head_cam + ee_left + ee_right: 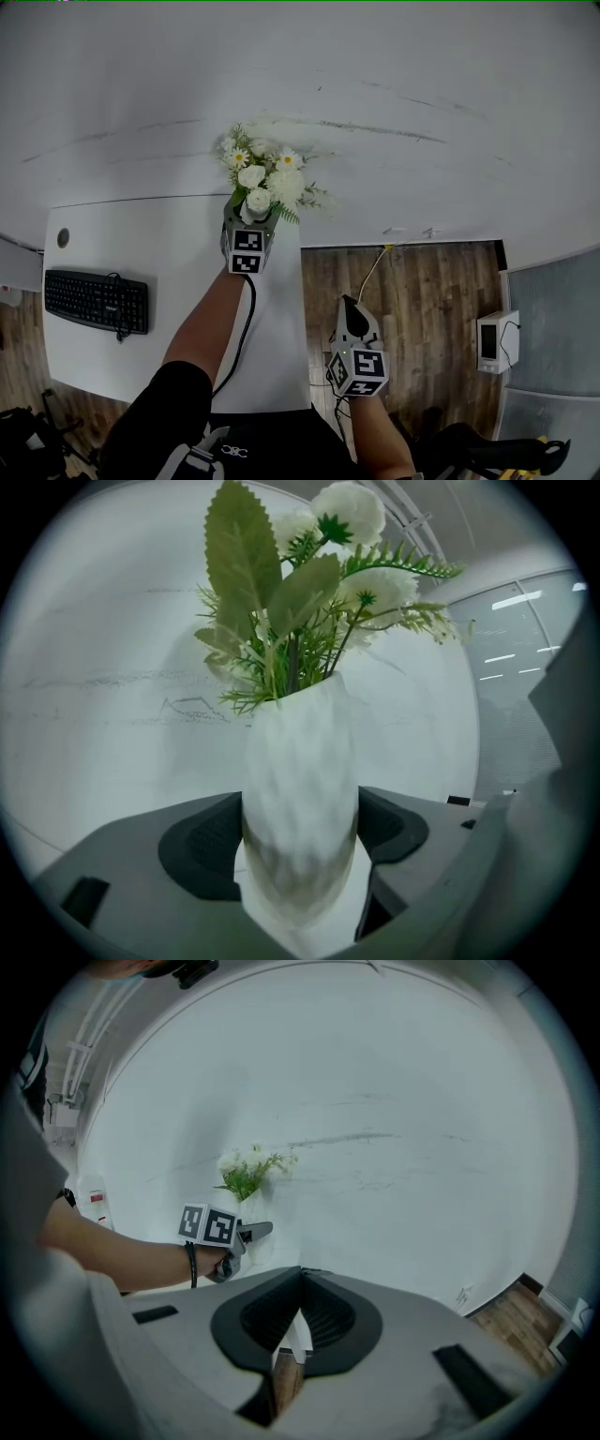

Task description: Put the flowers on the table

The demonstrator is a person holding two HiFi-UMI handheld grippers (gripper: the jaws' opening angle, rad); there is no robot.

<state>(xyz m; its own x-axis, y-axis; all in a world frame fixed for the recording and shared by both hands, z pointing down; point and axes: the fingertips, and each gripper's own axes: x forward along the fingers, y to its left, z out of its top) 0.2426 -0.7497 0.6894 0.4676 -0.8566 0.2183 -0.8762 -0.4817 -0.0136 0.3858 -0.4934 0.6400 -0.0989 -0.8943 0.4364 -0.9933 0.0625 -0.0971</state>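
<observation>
Pinching the white ribbed vase point(300, 780) low on its body, the left gripper point(250, 217) presses a dark pad to each flank. The flowers point(267, 178) rise above the pads, seemingly over the far corner of the white table point(141, 244). Black-and-white square markers show on each gripper's cube. The right gripper point(298, 1309), pads pressed together on nothing, hangs apart over wood floor point(422, 291)

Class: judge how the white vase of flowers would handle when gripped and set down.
The vase is tall and narrow with flowers spreading above, so probably tippy. Its rippled, rounded wall looks hard: possibly slippery under a grip, and breakable.
</observation>
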